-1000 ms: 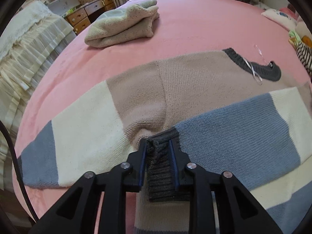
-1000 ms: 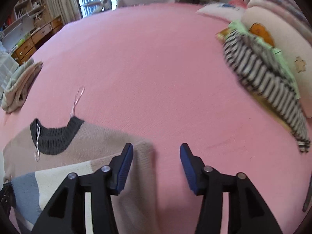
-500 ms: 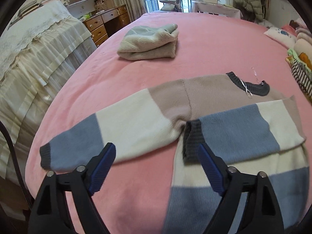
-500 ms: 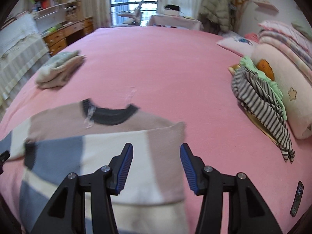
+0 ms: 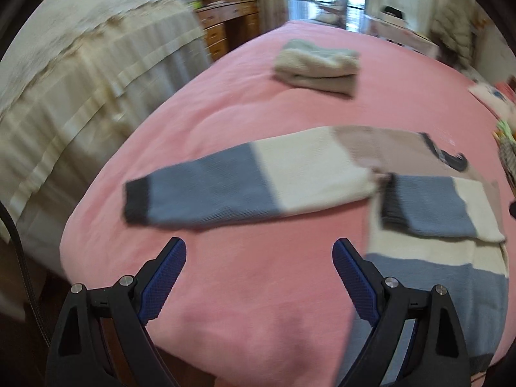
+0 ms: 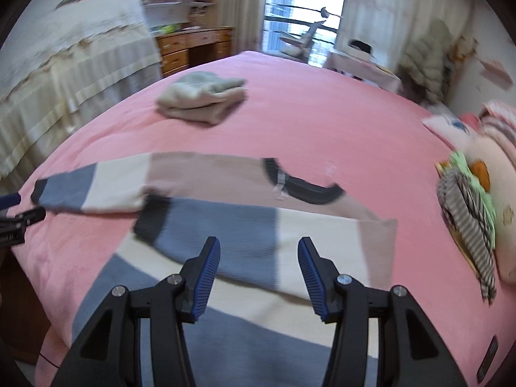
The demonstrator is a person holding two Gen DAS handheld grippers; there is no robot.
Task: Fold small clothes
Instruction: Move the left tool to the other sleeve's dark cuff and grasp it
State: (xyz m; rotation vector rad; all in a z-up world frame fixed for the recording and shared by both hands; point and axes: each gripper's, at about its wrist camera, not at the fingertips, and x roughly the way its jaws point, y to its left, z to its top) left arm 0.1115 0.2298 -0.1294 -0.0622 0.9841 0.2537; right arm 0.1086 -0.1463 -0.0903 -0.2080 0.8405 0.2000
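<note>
- A colour-block knit sweater lies flat near the pink bed's front edge, one sleeve folded across its body, the other sleeve stretched toward the bed's left edge.
- The left gripper, jaws opening wide and empty, hangs over bare pink cover.
- The right gripper, half open and empty, hovers above the sweater.
- A folded beige garment sits well apart.

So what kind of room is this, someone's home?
Most likely a bedroom in a home. A large bed with a pink cover fills the view, with pillows at one side, a wooden chest of drawers by the window, and a striped sweater spread out for folding.
</note>
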